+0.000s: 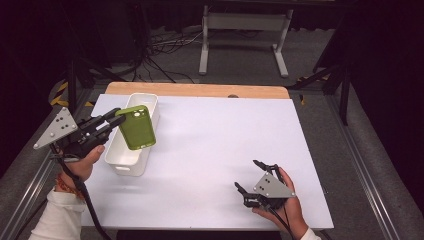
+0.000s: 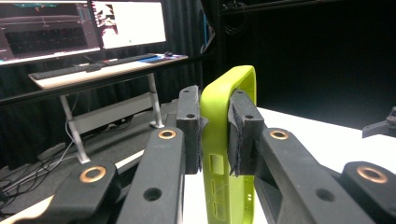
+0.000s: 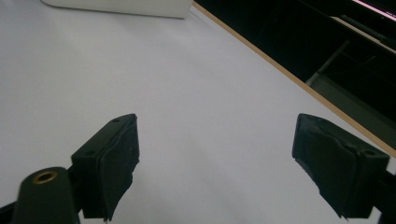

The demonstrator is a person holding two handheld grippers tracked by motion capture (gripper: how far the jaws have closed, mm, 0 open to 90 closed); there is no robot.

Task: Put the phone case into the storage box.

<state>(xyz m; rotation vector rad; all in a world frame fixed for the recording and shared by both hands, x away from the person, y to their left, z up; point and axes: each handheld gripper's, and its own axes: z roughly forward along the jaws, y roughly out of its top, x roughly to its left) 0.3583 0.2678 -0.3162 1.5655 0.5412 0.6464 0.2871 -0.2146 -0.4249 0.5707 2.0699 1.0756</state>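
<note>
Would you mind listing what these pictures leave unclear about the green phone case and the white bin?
- Bin interior, high view: the held phone case covers part of it, so contents are unclear.
- Case's lower end, left gripper view: cut off by the bottom edge.
- Bin, right gripper view: cut off by the top edge.

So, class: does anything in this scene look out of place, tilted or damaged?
Nothing looks damaged or spilled. The green phone case hangs tilted above the white bin, clamped on one edge by the left gripper, not lying in it. The right gripper rests open on the table.
</note>
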